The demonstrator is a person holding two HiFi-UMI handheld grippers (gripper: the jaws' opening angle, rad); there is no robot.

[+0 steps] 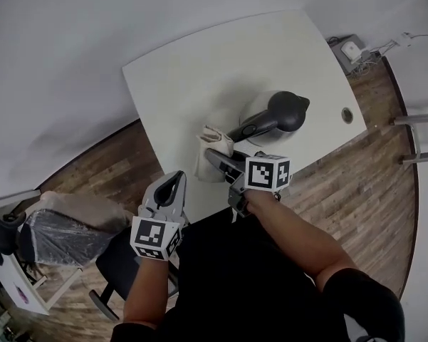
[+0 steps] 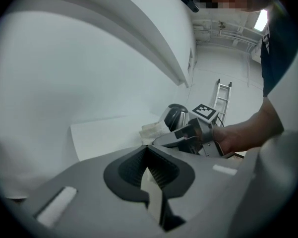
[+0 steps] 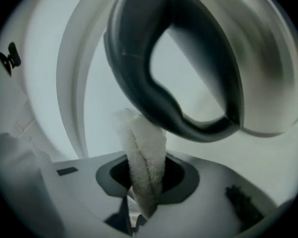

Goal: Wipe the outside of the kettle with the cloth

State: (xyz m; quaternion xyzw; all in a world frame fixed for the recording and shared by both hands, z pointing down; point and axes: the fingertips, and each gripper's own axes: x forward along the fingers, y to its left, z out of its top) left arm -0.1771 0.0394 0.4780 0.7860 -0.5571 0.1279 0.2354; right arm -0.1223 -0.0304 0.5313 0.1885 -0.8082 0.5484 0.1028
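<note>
A steel kettle (image 1: pixel 274 116) with a black lid and handle stands near the front edge of the white table (image 1: pixel 199 70). Just left of its handle hangs a pale folded cloth (image 1: pixel 214 152), and my right gripper (image 1: pixel 214 157) is shut on it. In the right gripper view the cloth (image 3: pixel 144 152) stands up between the jaws, with the kettle's dark handle (image 3: pixel 153 88) close above it. My left gripper (image 1: pixel 174 182) is shut and empty, held off the table's front corner. The left gripper view looks past its own gripper (image 2: pixel 148 150) to the kettle (image 2: pixel 176 115), the cloth (image 2: pixel 152 129) and the right gripper (image 2: pixel 186 135).
A chair wrapped in plastic (image 1: pixel 64 234) stands at the left on the wooden floor. The table has a cable hole (image 1: pixel 347 115) at its right. Cables and a plug block (image 1: pixel 352 48) lie beyond it. A metal frame (image 1: pixel 420 137) stands at the right, and a ladder (image 2: pixel 223 95) behind.
</note>
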